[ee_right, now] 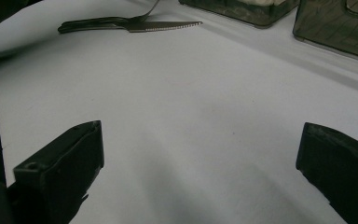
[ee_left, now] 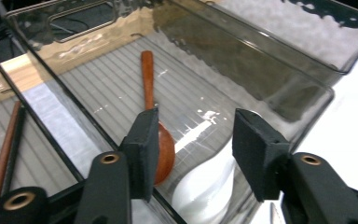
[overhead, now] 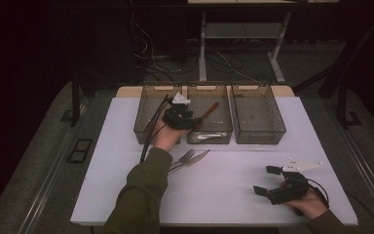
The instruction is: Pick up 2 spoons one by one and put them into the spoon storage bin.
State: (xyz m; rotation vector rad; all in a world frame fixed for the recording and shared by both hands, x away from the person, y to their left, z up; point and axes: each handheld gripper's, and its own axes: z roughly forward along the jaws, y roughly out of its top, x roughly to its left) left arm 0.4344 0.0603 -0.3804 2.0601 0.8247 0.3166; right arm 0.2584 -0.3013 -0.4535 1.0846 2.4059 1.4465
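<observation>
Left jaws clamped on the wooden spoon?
No: the wooden spoon lies in the middle bin, left gripper jaws open above it.

R gripper (ee_right: 200,172): two black jaws set wide apart, nothing btwn them, low over white table (ee_right: 191,107). Far left: serrated knife (ee_right: 161,25) w/ dark handle, fork (ee_right: 142,16) lying against it. Top right: two smoky clear bins (ee_right: 242,11), near walls visible, contents unclear.

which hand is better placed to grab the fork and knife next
Probably the right gripper: it rests open on the table, jaws facing the fork and knife. The left gripper hangs over the middle bin, above the wooden spoon.
</observation>
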